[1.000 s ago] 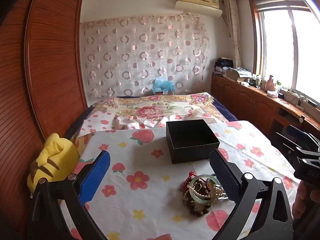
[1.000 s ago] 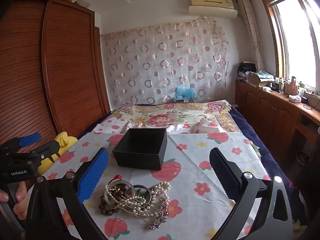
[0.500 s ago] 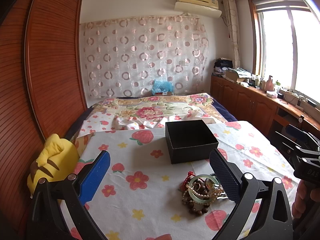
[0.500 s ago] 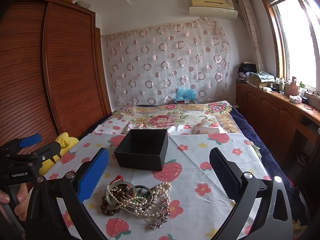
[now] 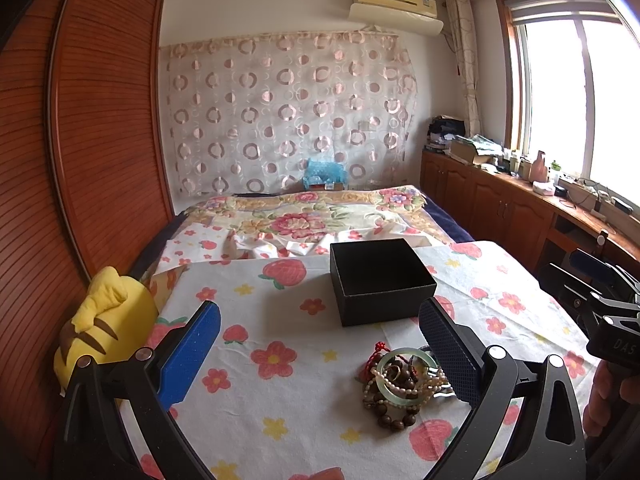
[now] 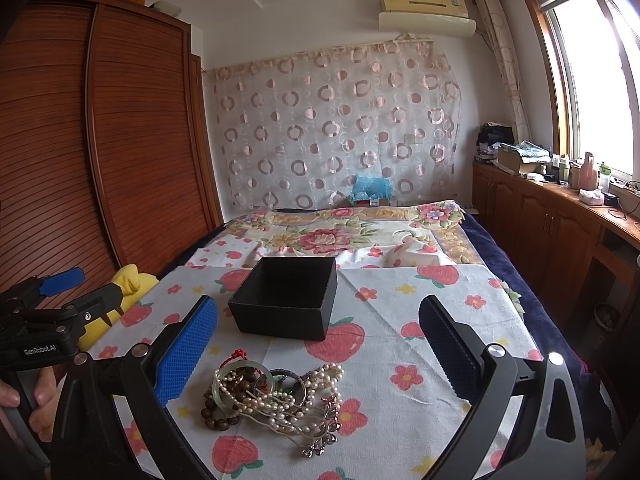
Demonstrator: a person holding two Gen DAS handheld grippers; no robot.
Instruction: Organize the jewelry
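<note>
A white cloth (image 6: pixel 400 320) printed with strawberries and flowers is covering the near part of a bed (image 6: pixel 344 232) in a bedroom, with a slatted wooden wardrobe (image 6: pixel 100 140) standing on the left, a circle-patterned curtain (image 6: pixel 336 128) hanging behind and a window (image 6: pixel 592 60) glowing above low cabinets on the right. An open black box (image 6: pixel 286 302) is sitting on the cloth, and the jewelry pile (image 6: pixel 276 400) of pearls, a pale green bangle (image 5: pixel 402 376) and brown beads is lying just in front of it, apart from the box. A yellow plush toy (image 5: pixel 100 332) is resting at the bed's left edge. The left gripper (image 5: pixel 316 360) is hovering above the cloth, fingers spread wide and gripping nothing, the pile lying beside its right finger. The right gripper (image 6: pixel 320 352) is hovering over the pile, fingers likewise released. A hand (image 6: pixel 36 404) is holding the left gripper's handle.
</note>
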